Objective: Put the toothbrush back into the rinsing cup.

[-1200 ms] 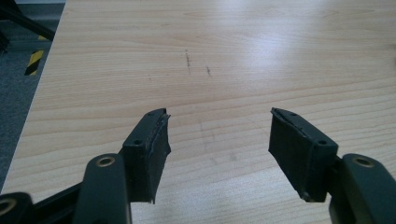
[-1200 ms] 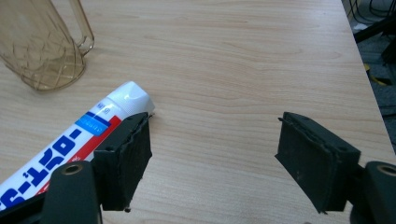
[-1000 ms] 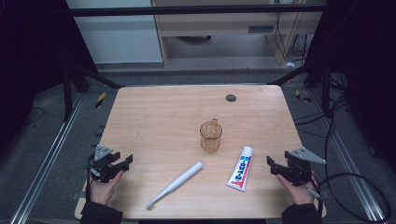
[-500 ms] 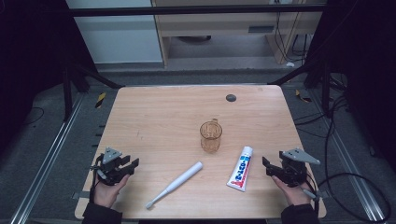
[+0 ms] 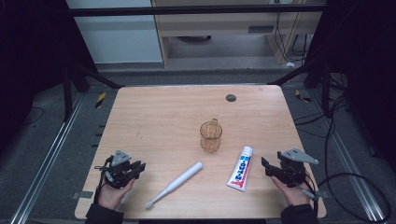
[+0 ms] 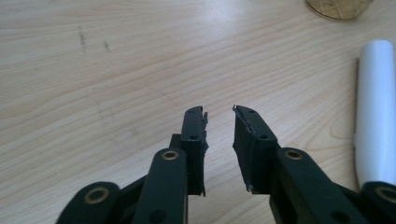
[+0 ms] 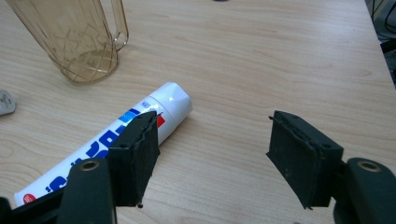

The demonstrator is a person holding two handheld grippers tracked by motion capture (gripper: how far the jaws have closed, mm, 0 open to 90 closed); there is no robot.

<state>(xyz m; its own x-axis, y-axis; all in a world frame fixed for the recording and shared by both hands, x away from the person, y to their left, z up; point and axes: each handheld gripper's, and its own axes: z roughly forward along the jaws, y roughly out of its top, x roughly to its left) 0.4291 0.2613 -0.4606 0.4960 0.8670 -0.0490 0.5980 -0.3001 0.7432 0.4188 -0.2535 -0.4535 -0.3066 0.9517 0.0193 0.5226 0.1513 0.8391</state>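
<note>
**Grippers poised beside toothbrush and toothpaste**

The pale wood-grain table (image 5: 154, 116) carries an amber ribbed plastic cup (image 5: 210, 136) at centre. Near right lies the smooth white toothpaste tube (image 5: 240, 168); near left, a slim white toothbrush (image 5: 175, 184).

The right gripper (image 5: 267, 167) stands wide open and empty, just right of the tube. The left gripper (image 5: 138, 168) has been closing to a narrow gap, holding nothing.

Likely the reach stage: each must next straddle its item.

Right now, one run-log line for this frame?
left gripper: jaws just closing, nothing between, beside toothbrush | right gripper: open, empty, beside toothpaste tube | cup: upright, untouched
</note>
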